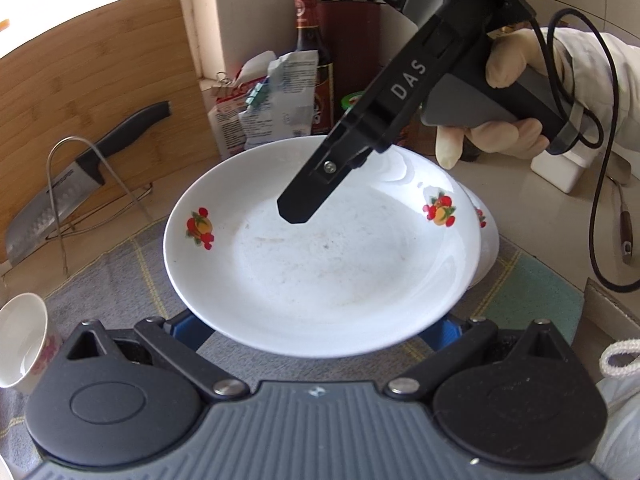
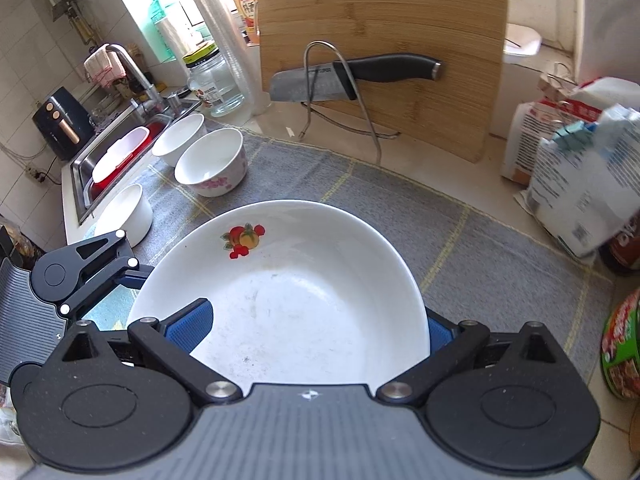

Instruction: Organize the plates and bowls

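Sees, nearest in the right wrist view, the right gripper [image 2: 312, 332] spread wide across the white round ceramic plate with red and orange fruit prints [image 2: 304, 300]; one blue pad [image 2: 188, 328] over the plate's inside, the other outside its rim; straddles, clamps nothing as far as can be judged

Finds the left gripper [image 1: 314, 330] likewise open, its fingers low under the plate's near edge, gripping nothing

Places the plate over the grey checked cloth mat [image 2: 360, 184], sitting above a second white dish with the same print [image 1: 486, 240], whose edge peeks out on the right

Looks early to midway: plates apparently being stacked, yet three white bowls [image 2: 210, 162] stand apart on the mat's far side and probably need nesting

Shows, beyond the mat, a pale countertop, a bamboo cutting board [image 2: 380, 20] upright, a black-handled knife [image 2: 360, 74] across a wire stand, clipped food bags, and a steel sink [image 2: 86, 172] by a tiled wall and window
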`<move>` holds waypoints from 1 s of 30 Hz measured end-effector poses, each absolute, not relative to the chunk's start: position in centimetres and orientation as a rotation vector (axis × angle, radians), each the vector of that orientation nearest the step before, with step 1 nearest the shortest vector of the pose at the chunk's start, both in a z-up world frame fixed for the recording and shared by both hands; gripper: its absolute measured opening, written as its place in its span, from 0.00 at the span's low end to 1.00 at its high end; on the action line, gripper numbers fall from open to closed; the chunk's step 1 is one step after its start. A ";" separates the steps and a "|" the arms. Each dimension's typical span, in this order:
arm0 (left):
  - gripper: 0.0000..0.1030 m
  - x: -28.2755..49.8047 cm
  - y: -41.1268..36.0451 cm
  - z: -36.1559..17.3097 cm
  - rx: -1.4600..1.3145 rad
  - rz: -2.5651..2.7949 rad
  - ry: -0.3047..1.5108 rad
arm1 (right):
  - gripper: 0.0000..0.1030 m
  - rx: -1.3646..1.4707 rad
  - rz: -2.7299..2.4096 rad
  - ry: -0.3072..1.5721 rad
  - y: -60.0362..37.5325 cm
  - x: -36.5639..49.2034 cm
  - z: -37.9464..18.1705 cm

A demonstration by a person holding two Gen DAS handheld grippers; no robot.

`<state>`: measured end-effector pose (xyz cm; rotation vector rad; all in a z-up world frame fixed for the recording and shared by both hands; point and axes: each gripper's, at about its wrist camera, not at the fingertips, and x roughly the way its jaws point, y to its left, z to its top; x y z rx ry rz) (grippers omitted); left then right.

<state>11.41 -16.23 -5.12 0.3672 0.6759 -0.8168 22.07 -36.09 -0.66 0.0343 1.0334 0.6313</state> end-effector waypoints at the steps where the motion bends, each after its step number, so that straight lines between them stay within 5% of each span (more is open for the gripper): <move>1: 1.00 11.4 -16.5 -5.1 0.373 -0.823 0.676 | 1.00 0.038 0.625 1.032 -36.4 21.8 -0.6; 30: 1.00 11.1 -21.8 -6.3 0.454 -1.002 0.699 | 1.00 0.138 0.452 1.069 -43.2 17.2 -2.8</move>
